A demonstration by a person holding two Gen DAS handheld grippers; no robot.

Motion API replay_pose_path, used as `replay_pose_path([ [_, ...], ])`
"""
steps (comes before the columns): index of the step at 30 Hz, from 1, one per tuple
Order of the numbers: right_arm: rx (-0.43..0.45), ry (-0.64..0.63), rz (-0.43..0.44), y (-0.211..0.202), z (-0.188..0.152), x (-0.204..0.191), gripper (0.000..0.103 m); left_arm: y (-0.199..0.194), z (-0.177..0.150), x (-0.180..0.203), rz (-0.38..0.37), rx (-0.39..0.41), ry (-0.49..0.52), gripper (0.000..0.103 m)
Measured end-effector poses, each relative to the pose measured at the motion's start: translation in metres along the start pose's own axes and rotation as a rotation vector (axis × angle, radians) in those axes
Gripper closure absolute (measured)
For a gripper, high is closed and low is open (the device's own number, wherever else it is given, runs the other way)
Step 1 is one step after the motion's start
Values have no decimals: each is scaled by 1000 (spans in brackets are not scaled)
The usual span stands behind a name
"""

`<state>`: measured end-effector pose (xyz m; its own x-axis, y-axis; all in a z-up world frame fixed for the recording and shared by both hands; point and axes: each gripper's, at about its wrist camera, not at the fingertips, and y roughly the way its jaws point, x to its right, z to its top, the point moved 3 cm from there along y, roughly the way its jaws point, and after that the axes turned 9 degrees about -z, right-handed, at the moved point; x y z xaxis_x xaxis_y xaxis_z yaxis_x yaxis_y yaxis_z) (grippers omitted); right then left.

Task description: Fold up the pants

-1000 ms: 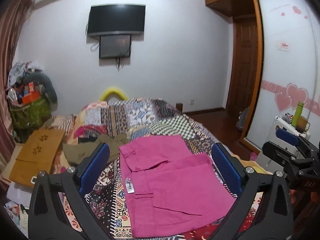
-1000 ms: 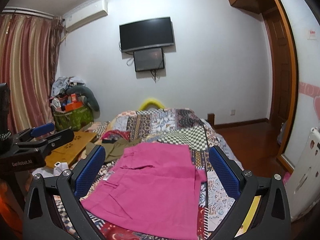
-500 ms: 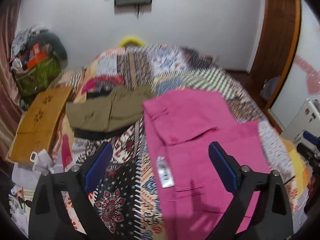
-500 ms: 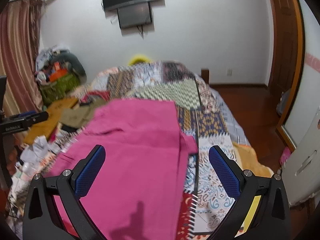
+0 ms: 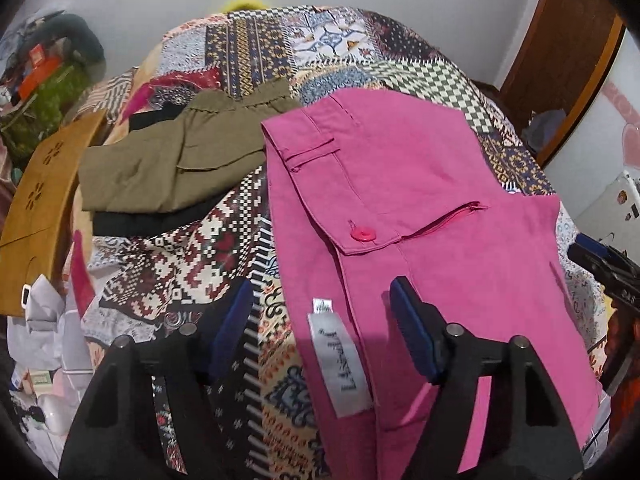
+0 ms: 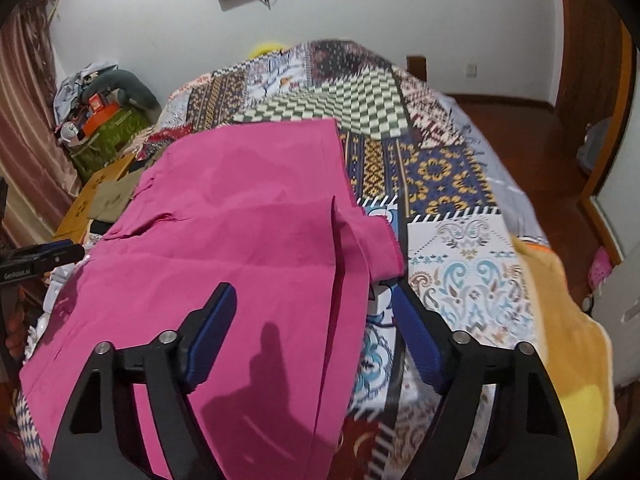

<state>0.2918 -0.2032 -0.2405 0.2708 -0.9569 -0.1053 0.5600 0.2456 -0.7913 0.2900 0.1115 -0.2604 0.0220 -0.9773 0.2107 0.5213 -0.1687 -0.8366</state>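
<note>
Pink pants (image 5: pixel 420 216) lie folded on the patchwork bedspread (image 5: pixel 180 252), waistband with a pink button (image 5: pixel 362 235) and a white label (image 5: pixel 346 364) on the left side. My left gripper (image 5: pixel 322 326) is open and hovers over the waistband's left edge by the label. In the right wrist view the pants (image 6: pixel 224 240) fill the left half, with a loose fold (image 6: pixel 368 240) sticking out to the right. My right gripper (image 6: pixel 314 332) is open and hovers over the pants' right edge, below that fold.
Folded olive pants (image 5: pixel 172 160) over a black garment lie on the bed left of the pink pants. A tan board (image 5: pixel 36 200) and a cluttered green basket (image 6: pixel 108 128) stand at the bed's left. A yellow blanket (image 6: pixel 568 320) hangs at the bed's right edge.
Both grippers have dropped down and forward toward the pink pants, tilting to look at the bed. Their jaws have narrowed but stay open. The pants have not moved.
</note>
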Motion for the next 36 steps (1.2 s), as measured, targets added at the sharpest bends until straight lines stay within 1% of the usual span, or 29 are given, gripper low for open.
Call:
replay_pose_path([
  [2,-18,4,9,9,2,2,32,7,1,1,-15,-19,4,37],
  [4,-42,6,20,20,4,3,36,14,2,3,-29,-39,10,47],
  [6,-62,10,27,27,3,4,46,18,3,5,-42,-49,19,50],
  [8,-79,8,34,35,4,3,50,21,4,8,-55,-55,33,52],
  [10,-92,4,46,40,2,3,55,25,5,9,-90,-73,28,62],
  [12,-106,4,68,44,-1,2,65,26,6,5,-146,-82,-4,69],
  [13,-111,4,79,46,0,3,68,27,7,3,-156,-85,-13,71],
  [15,-108,2,91,47,0,3,77,27,7,1,-166,-87,-25,74],
  [16,-108,-2,90,48,1,4,79,27,7,0,-164,-87,-24,76],
  [18,-104,-22,60,49,1,5,95,26,6,1,-151,-84,-9,78],
  [21,-113,-39,65,52,-2,7,96,26,5,7,-111,-74,47,80],
  [26,-122,-91,34,55,0,3,97,27,3,6,-65,-59,73,80],
  [31,-136,-102,16,55,1,3,98,28,3,6,-51,-68,86,80],
  [36,-168,-58,25,52,5,9,96,22,3,5,-55,-78,94,76],
])
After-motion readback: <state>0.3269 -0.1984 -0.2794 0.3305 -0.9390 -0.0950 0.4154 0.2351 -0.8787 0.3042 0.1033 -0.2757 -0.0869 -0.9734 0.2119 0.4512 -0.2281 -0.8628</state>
